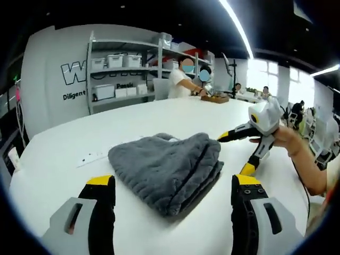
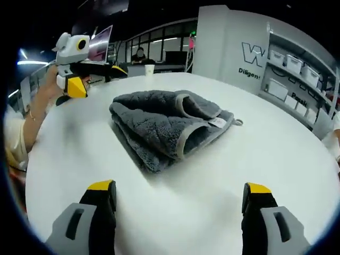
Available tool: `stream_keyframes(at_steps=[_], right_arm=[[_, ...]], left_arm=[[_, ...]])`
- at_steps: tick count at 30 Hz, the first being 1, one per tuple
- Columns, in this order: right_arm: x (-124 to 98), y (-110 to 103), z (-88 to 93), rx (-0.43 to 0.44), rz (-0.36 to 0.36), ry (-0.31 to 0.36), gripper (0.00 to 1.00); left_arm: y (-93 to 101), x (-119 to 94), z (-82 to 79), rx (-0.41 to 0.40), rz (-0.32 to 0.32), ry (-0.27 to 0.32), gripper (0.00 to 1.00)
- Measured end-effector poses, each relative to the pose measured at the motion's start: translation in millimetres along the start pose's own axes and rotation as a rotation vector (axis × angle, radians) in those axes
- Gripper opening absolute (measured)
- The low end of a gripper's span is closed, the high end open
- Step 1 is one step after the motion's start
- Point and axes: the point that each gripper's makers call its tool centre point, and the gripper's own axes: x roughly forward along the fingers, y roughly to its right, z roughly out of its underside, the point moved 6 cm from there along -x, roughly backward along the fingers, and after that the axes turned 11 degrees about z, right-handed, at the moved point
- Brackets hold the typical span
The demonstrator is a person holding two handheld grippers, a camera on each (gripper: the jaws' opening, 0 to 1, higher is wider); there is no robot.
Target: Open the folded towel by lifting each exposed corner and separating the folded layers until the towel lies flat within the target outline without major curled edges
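**Towel still fully folded: approach step, no grasp yet**

The grey plush folded towel (image 1: 169, 170) sits roughly mid-way across the round white table (image 1: 64, 170), as a thick multi-layer bundle. No target outline is visible on the tabletop in either view, so I can't judge placement against it.

Left gripper (image 1: 172, 186): jaws spread wide, nothing between them, yellow tips short of the towel's near edge. Right gripper (image 2: 180, 192): same, jaws wide apart and empty, well back from the towel. In the left gripper view the right gripper comes in from the right with its jaws apart, one yellow tip close to the towel's right-hand edge; contact not confirmed.

From the right gripper view, the open side of the fold faces this camera. The lighter grey hemmed edges (image 2: 187, 139) of the layers are exposed there, with a small white tag (image 2: 217, 122) and a hanging loop (image 2: 237, 122) at the right end. The top flap curls back, showing its hem.

Judgement: step one, nothing unfolded.

Next move likely calls for:
- picking the topmost hemmed corner near the tag, one layer only
- pinching shallow so lower layers aren't caught
- other gripper pinning the bundle, or taking the opposite corner
- lifting and peeling away from the fold line

Risk: plush pile is thick, so grabbing two layers is easy.
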Motion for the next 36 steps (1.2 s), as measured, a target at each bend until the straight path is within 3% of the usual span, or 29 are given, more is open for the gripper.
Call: stream_keyframes(at_steps=[10,17,24,33,36], right_arm=[[1.1,-3.4,-1.8,0.014,-0.009,0.007,0.99],[3.6,-2.7,-0.4,0.022,-0.012,0.0,0.96],[3.8,-3.6,-0.7,0.019,-0.012,-0.003,0.95],[4.4,-4.3,0.5,0.018,-0.019,-0.01,0.92],[4.6,-4.2,0.7,0.019,-0.018,-0.012,0.92]], left_arm=[[7.3,45.0,-18.6,0.058,0.035,-0.05,0.81],[12.1,71.5,-24.7,0.085,0.085,-0.028,0.52],[19.0,91.8,-25.4,0.118,0.103,-0.058,0.48],[23.3,106.6,-19.2,0.134,0.134,-0.035,0.21],[25.3,106.7,-20.3,0.128,0.159,-0.002,0.09]])
